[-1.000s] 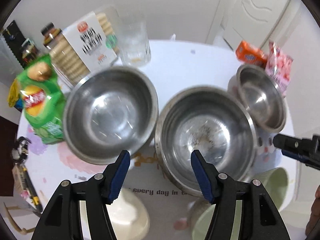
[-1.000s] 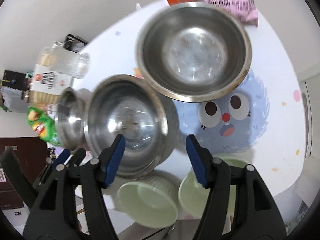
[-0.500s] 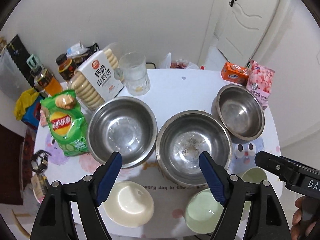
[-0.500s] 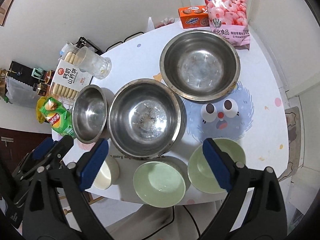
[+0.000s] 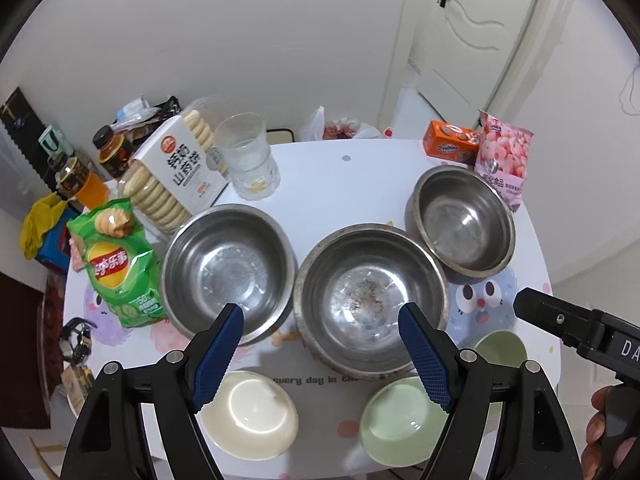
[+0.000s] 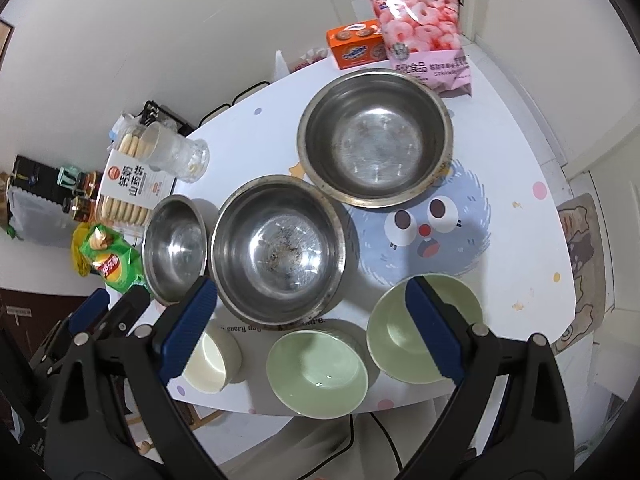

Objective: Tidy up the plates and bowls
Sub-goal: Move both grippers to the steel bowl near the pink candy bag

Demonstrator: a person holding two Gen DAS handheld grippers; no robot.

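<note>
**Hovering above the bowls, both grippers spread wide**

Hanging over the near edge of the white table point(image 5: 328, 172), the left gripper point(image 5: 320, 350) looks down and forward with its jaws released and nothing between them. The right gripper point(image 6: 314, 330) is likewise spread apart and empty, held high and tipped down at the tabletop.

Taking the large steel bowl point(image 5: 370, 296) as centre: a second steel bowl point(image 5: 228, 268) sits just to its left, rims nearly touching, and a third steel bowl point(image 5: 462, 220) lies at its far right. Nearer than it, along the table's front edge, stand a cream bowl point(image 5: 250, 414), a green bowl point(image 5: 404, 420) and another green bowl point(image 6: 424, 328), the last partly behind a fingertip. Bare tabletop lies to its right, over the blue cartoon print point(image 6: 430, 224). Snack packets and a glass point(image 5: 248, 162) crowd the far left.
</note>
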